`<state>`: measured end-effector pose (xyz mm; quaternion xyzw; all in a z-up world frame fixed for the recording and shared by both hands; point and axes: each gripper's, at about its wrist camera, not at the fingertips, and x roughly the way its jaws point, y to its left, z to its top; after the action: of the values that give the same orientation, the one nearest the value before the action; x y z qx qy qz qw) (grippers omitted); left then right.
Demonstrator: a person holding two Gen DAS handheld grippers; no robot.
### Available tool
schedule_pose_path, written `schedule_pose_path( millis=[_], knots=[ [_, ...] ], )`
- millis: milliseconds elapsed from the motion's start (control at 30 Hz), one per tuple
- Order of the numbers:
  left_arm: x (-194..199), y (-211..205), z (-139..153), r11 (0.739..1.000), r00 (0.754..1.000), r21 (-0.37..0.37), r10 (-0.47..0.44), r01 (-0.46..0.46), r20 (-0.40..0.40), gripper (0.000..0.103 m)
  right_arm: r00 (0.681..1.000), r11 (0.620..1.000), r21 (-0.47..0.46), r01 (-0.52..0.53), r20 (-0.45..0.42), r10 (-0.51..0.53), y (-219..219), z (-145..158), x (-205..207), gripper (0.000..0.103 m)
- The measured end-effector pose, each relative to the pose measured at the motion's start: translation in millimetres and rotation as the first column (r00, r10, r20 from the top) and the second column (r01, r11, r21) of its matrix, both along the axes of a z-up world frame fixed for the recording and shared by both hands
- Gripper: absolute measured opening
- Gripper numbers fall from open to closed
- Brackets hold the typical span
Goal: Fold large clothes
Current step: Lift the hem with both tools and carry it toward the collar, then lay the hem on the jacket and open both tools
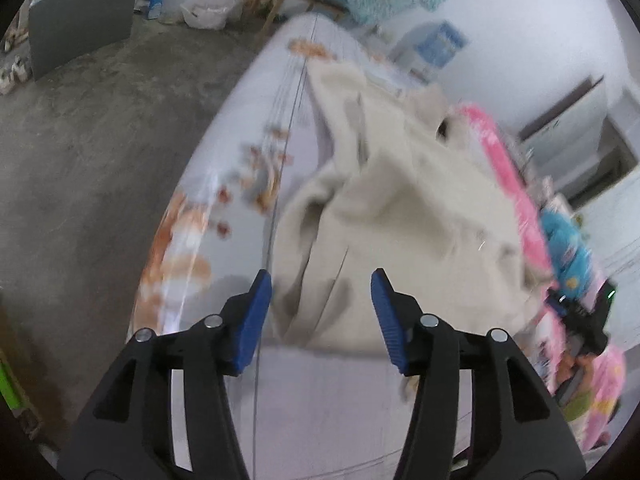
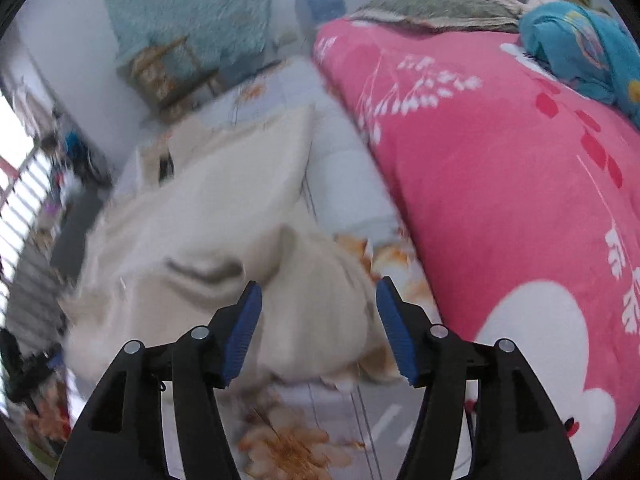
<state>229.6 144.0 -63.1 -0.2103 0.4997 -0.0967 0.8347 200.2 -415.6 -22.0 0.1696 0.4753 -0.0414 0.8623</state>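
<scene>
A large cream garment [image 1: 400, 208] lies crumpled on a pale bed sheet [image 1: 248, 128] with orange flower prints. My left gripper [image 1: 321, 300] is open and empty, hovering over the garment's near edge. In the right wrist view the same cream garment [image 2: 208, 224] lies bunched on the sheet [image 2: 344, 176]. My right gripper [image 2: 319, 308] is open and empty, just above a rounded fold of the garment. The other gripper shows as a dark shape in the left wrist view [image 1: 580, 312] and at the left edge of the right wrist view [image 2: 24, 364].
A thick pink quilt [image 2: 500, 184] with white leaf prints lies along the bed beside the garment, with a blue cloth [image 2: 580, 40] on it. A grey concrete floor [image 1: 100, 152] lies beyond the bed edge. A wooden frame with a teal cloth [image 2: 192, 32] stands at the far end.
</scene>
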Motion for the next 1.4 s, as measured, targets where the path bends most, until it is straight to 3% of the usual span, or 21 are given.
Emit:
schedule_pose_path(
  millis=[200,300,333,367,433,467,600,733,833,900,933,967,1000,1067,1133,1200,1267,1400],
  knots=[
    [-6,-19,-2,0.988,0.999,0.156,0.013,-0.018,0.031,0.047,0.997,0.991,-0.111,-0.069,-0.047,0.064,20,-19,12,0.063],
    [-4,-30,-2,0.969,0.998,0.244,0.020,-0.032,0.053,0.031,0.997,0.988,-0.139,-0.063,-0.047,0.057,21,-27,21,0.063],
    [-4,-35,-2,0.961,0.998,0.275,0.016,-0.032,0.060,0.023,0.998,0.987,-0.150,-0.058,-0.045,0.052,22,-28,22,0.055],
    [-6,-40,-1,0.950,0.997,0.311,0.006,-0.030,0.076,0.013,0.998,0.984,-0.167,-0.055,-0.046,0.048,24,-28,22,0.038],
    [-10,-48,7,0.931,0.994,0.363,-0.017,-0.023,0.107,0.008,0.998,0.987,-0.155,-0.050,-0.048,0.043,24,-23,18,0.017],
    [-16,-50,17,0.925,0.991,0.379,-0.028,-0.024,0.133,0.008,0.999,0.990,-0.136,-0.044,-0.033,0.040,22,-16,14,0.013],
    [-39,-39,54,0.950,0.982,0.312,-0.055,-0.003,0.178,0.007,0.997,0.992,-0.100,-0.071,0.030,0.075,19,20,-10,0.008],
    [-67,-17,67,0.975,0.989,0.217,-0.074,0.046,0.125,0.007,0.994,0.994,0.019,-0.105,0.031,0.105,2,38,-42,0.008],
    [-79,4,40,0.991,0.999,0.128,-0.047,0.046,0.008,0.010,0.994,0.990,0.127,-0.066,-0.073,0.075,-19,8,-60,0.011],
    [-85,21,14,0.992,0.997,0.124,0.005,0.004,-0.071,0.015,0.987,0.997,0.073,0.008,-0.162,0.004,-28,-12,-67,0.032],
    [-88,30,11,0.995,0.998,0.103,0.023,-0.016,-0.066,0.026,0.988,0.996,0.079,0.035,-0.152,-0.022,-32,-14,-72,0.038],
    [-93,38,14,0.995,0.997,0.089,0.051,-0.047,-0.049,0.026,0.993,0.993,0.108,0.056,-0.112,-0.043,-36,-8,-78,0.039],
    [-95,42,20,0.990,0.997,0.121,0.076,-0.072,-0.030,0.025,0.994,0.992,0.106,0.074,-0.085,-0.066,-38,-1,-81,0.039],
    [-98,44,36,0.981,0.995,0.171,0.088,-0.094,0.044,0.023,0.992,0.992,0.011,0.125,-0.015,-0.125,-36,20,-86,0.047],
    [-97,40,48,0.986,0.994,0.148,0.066,-0.079,0.090,0.023,0.990,0.991,-0.028,0.134,0.041,-0.132,-30,34,-86,0.049],
    [-91,18,58,0.992,0.991,0.126,-0.015,-0.002,0.131,0.025,0.995,0.998,-0.017,0.064,0.073,-0.063,-14,44,-79,0.049],
    [-85,-16,62,0.987,0.983,0.125,-0.117,0.100,0.141,0.033,0.995,0.998,-0.026,-0.055,0.080,0.057,13,50,-70,0.061],
    [-68,-82,50,0.948,0.953,0.181,-0.284,0.263,0.102,0.037,0.957,0.955,-0.062,-0.289,0.009,0.290,79,40,-53,0.067]
  ],
)
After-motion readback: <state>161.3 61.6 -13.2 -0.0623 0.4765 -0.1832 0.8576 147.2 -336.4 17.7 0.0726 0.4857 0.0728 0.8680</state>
